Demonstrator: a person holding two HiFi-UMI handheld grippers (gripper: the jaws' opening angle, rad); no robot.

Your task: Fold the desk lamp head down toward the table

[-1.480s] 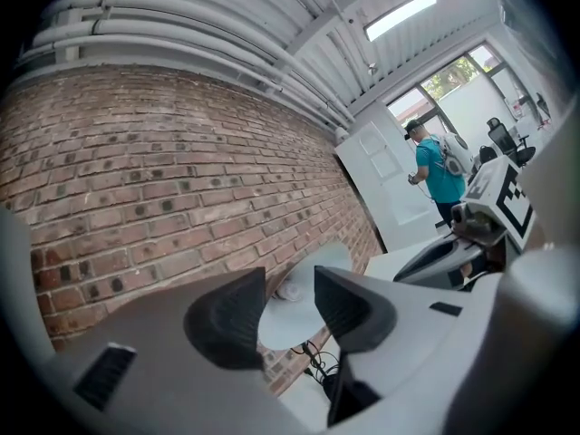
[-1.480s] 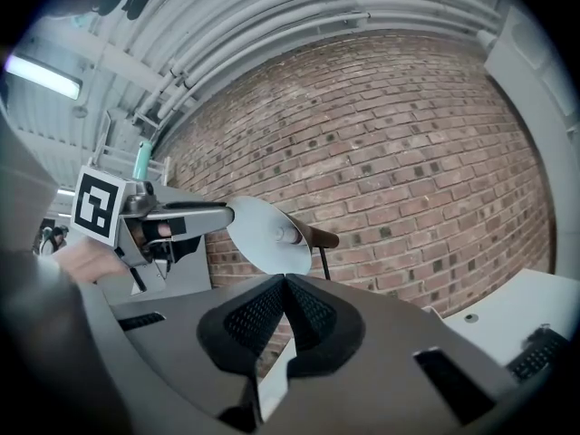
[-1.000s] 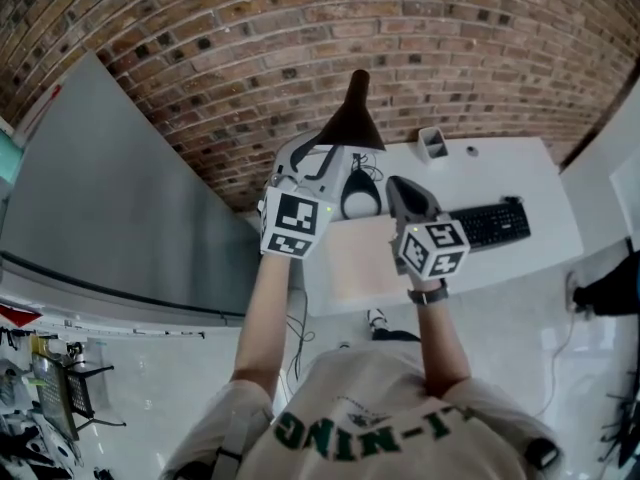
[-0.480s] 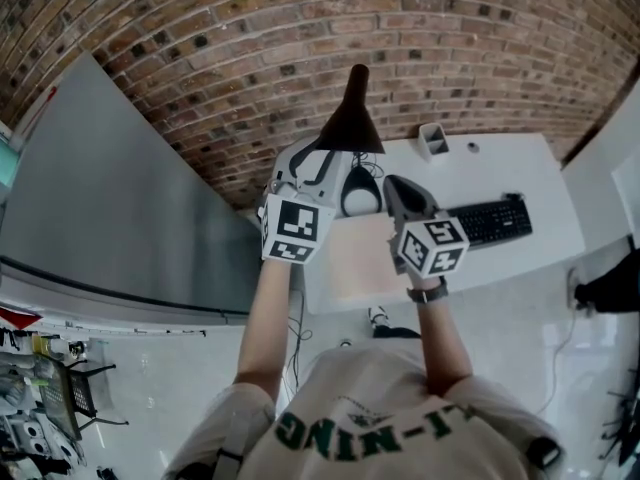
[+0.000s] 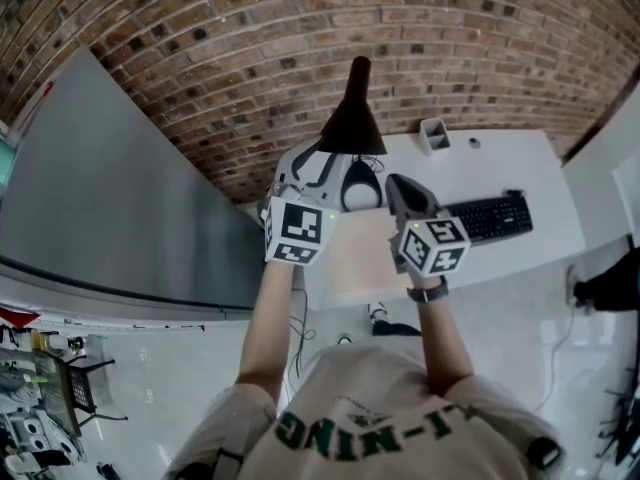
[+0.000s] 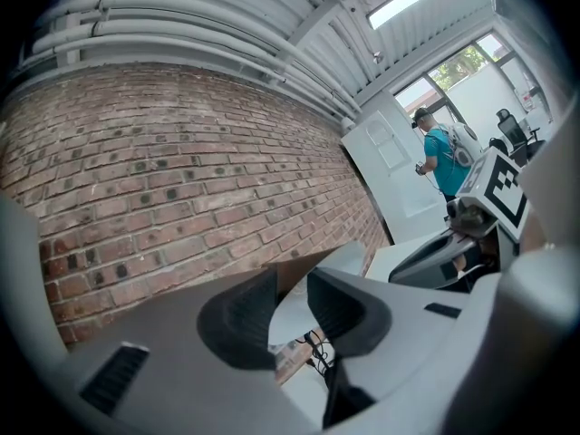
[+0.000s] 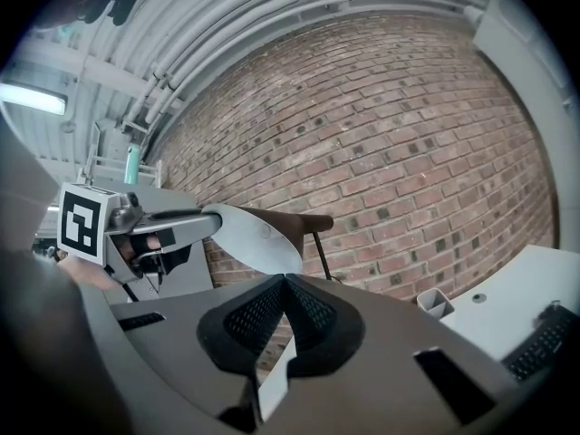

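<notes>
The desk lamp's dark brown cone shade (image 5: 352,120) stands high above the white desk (image 5: 470,183), in front of the brick wall. My left gripper (image 5: 325,163) reaches level to the shade and is shut on its rim. In the left gripper view the shade's white inside (image 6: 288,320) sits between the pads. The right gripper view shows the shade (image 7: 263,234) with its white inside toward me, a thin black lamp arm (image 7: 322,254) under it, and the left gripper (image 7: 213,220) clamped on the rim. My right gripper (image 5: 397,182) hovers just right of the shade, shut and empty (image 7: 285,284).
A black keyboard (image 5: 490,220) and a small white pen cup (image 5: 433,140) are on the desk to the right. A tan mat (image 5: 355,258) lies below the grippers. A grey partition (image 5: 110,198) stands at the left. A person in a teal shirt (image 6: 442,157) stands far off.
</notes>
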